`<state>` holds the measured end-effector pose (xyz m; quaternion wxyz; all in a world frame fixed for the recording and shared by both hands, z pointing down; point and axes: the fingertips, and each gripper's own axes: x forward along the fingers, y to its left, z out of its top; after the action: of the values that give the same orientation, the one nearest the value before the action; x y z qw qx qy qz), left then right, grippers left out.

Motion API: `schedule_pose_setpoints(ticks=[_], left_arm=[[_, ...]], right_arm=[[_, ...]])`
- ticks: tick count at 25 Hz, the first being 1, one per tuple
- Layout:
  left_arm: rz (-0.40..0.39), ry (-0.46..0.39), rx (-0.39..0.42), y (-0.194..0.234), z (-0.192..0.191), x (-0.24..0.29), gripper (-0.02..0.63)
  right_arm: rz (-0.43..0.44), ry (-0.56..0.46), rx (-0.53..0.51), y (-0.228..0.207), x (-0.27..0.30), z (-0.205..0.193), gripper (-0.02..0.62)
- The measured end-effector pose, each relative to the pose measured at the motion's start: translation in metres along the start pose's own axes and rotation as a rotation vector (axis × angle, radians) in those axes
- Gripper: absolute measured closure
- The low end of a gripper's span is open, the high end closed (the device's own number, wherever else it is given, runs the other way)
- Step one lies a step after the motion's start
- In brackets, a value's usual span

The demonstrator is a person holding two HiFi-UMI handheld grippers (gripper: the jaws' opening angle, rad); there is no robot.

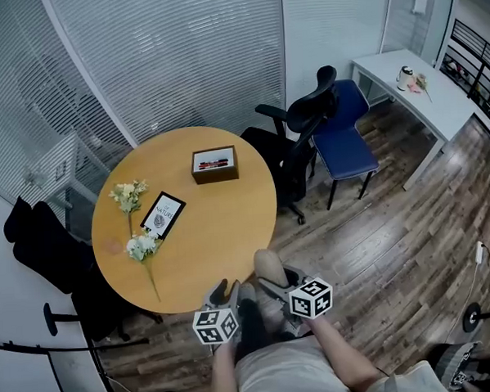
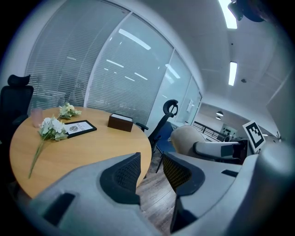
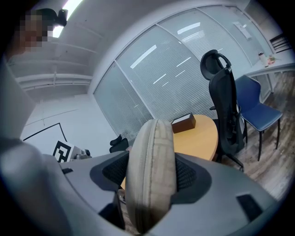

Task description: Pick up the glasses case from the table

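A beige, rounded glasses case (image 3: 152, 170) stands on edge between the jaws of my right gripper (image 3: 152, 174), which is shut on it; both pads press its sides. In the head view the glasses case (image 1: 271, 267) sticks up from the right gripper (image 1: 274, 289) just past the near edge of the round wooden table (image 1: 222, 233). My left gripper (image 1: 232, 297) is beside it on the left, open and holding nothing. The left gripper (image 2: 150, 171) shows a clear gap between its pads, and the glasses case (image 2: 186, 138) lies off to its right.
On the table lie a dark wooden box (image 1: 214, 164), a black-framed card (image 1: 163, 214) and artificial flowers (image 1: 134, 221). A black office chair (image 1: 295, 143) and a blue chair (image 1: 344, 137) stand behind the table. A white desk (image 1: 424, 87) is at the far right.
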<state>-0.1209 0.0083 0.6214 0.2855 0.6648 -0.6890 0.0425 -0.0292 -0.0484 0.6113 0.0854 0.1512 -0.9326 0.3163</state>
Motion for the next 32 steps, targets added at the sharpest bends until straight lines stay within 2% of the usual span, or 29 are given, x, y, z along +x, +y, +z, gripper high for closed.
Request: schedule_pose_setpoints(ticks=[18,32], left_arm=[[-0.009,-0.065,0.005,-0.013,0.003,-0.012,0.592],[-0.033,-0.071,0.020,-0.021,0.002,-0.015,0.597]], right_arm=[[-0.003,-0.015,-0.026,0.004,-0.018,-0.002,0.321],[-0.009,-0.020,-0.034,0.005,-0.024,-0.004,0.321]])
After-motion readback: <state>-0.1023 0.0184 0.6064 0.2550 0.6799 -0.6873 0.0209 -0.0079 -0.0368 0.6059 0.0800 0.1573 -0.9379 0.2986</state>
